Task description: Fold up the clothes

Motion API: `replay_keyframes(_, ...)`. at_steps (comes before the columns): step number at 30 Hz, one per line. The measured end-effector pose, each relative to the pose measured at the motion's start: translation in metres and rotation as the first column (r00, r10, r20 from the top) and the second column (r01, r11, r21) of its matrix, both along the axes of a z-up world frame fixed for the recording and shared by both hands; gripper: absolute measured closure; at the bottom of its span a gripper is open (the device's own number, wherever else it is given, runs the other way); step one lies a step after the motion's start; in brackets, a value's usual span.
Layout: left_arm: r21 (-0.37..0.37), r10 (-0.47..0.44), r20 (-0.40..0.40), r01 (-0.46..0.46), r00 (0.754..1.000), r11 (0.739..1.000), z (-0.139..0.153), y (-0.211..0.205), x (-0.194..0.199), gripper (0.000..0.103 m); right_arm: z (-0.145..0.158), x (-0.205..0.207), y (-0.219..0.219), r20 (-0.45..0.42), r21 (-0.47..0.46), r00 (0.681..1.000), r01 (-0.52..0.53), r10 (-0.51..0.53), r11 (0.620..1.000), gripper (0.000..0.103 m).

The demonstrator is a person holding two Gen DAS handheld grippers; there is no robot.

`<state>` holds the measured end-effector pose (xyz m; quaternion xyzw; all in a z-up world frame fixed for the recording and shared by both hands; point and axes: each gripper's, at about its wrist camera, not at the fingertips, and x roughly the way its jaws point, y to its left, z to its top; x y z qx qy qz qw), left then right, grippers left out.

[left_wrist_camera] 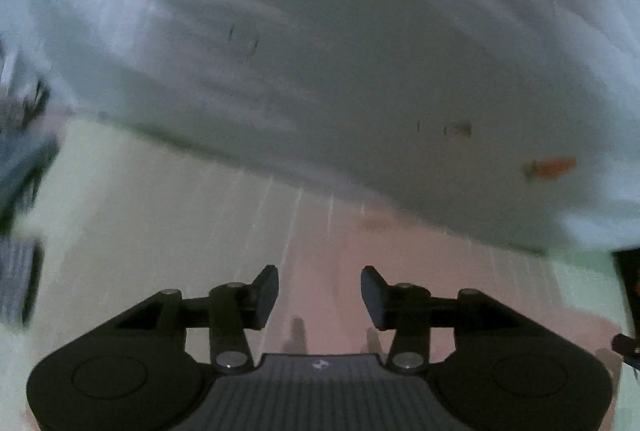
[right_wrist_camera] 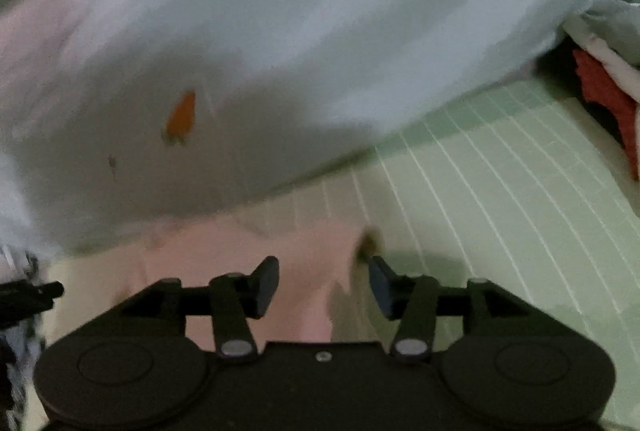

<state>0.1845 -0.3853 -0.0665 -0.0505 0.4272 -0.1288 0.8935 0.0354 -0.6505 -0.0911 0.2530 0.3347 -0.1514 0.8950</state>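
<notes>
White cloth loose, both claws empty

White, thin cotton garment with small orange carrot prints (left_wrist_camera: 320,71) lies spread and rumpled across the pale green gridded cutting mat (right_wrist_camera: 500,191) on the counter, its near hem just ahead of both claws. Left claw (left_wrist_camera: 319,297) and right claw (right_wrist_camera: 323,287) hang with fingers parted, holding nothing. Both views are smeared with motion, so a hurried pinch could miss the hem, catch only one layer, or drag the cloth askew. A heap of red and white laundry (right_wrist_camera: 604,71) sits close at the right edge and could snag.
</notes>
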Motion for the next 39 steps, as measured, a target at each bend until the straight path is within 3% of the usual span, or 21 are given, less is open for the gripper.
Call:
replay_keyframes(4, -0.005, -0.032, -0.101, 0.032, 0.994, 0.999, -0.022, 0.000, -0.037, 0.054, -0.015, -0.032, 0.006, -0.055, 0.006, 0.998, 0.014, -0.013, 1.000, 0.040)
replay_keyframes(10, -0.051, -0.122, -0.205, 0.114, 0.971, 0.992, -0.043, -0.024, -0.068, 0.054, -0.036, -0.075, 0.015, -0.128, 0.027, 0.991, 0.046, -0.042, 0.999, 0.032)
replay_keyframes(16, -0.024, -0.197, -0.267, 0.198, 0.943, 0.980, -0.061, -0.053, -0.078, 0.054, -0.049, -0.083, 0.021, -0.173, 0.044, 0.984, 0.051, -0.043, 0.998, 0.032)
replay_keyframes(21, 0.017, -0.202, -0.291, 0.216, 0.935, 0.976, -0.071, -0.067, -0.073, 0.055, -0.053, -0.081, 0.021, -0.182, 0.042, 0.983, 0.036, -0.028, 0.998, 0.032)
replay_keyframes(31, -0.014, -0.208, -0.287, 0.213, 0.935, 0.977, -0.074, -0.072, -0.072, 0.056, -0.064, -0.075, 0.020, -0.204, 0.093, 0.979, 0.024, -0.005, 0.995, 0.032)
replay_keyframes(32, -0.015, -0.224, -0.288, 0.229, 0.931, 0.973, -0.074, -0.073, -0.069, 0.067, -0.064, -0.075, 0.020, -0.203, 0.101, 0.979, 0.018, 0.003, 0.995, 0.034)
replay_keyframes(33, -0.022, -0.239, -0.291, 0.244, 0.926, 0.970, -0.076, -0.075, -0.068, 0.076, -0.064, -0.075, 0.021, -0.201, 0.109, 0.980, 0.011, 0.011, 0.994, 0.040)
replay_keyframes(34, -0.032, -0.245, -0.299, 0.247, 0.922, 0.969, -0.077, -0.075, -0.068, 0.094, -0.064, -0.075, 0.022, -0.199, 0.117, 0.980, 0.004, 0.020, 0.993, 0.049)
replay_keyframes(35, -0.043, -0.251, -0.308, 0.250, 0.918, 0.967, -0.079, -0.075, -0.068, 0.103, -0.064, -0.075, 0.022, -0.197, 0.125, 0.980, -0.003, 0.028, 0.992, 0.056)
replay_keyframes(37, -0.028, -0.275, -0.286, 0.279, 0.918, 0.960, -0.079, -0.075, -0.073, 0.103, -0.062, -0.076, 0.025, -0.209, 0.104, 0.977, -0.029, 0.051, 0.994, 0.086)
replay_keyframes(39, -0.012, -0.289, -0.270, 0.297, 0.919, 0.955, -0.077, -0.071, -0.077, 0.103, -0.058, -0.080, 0.026, -0.198, 0.087, 0.978, -0.048, 0.064, 0.995, 0.091)
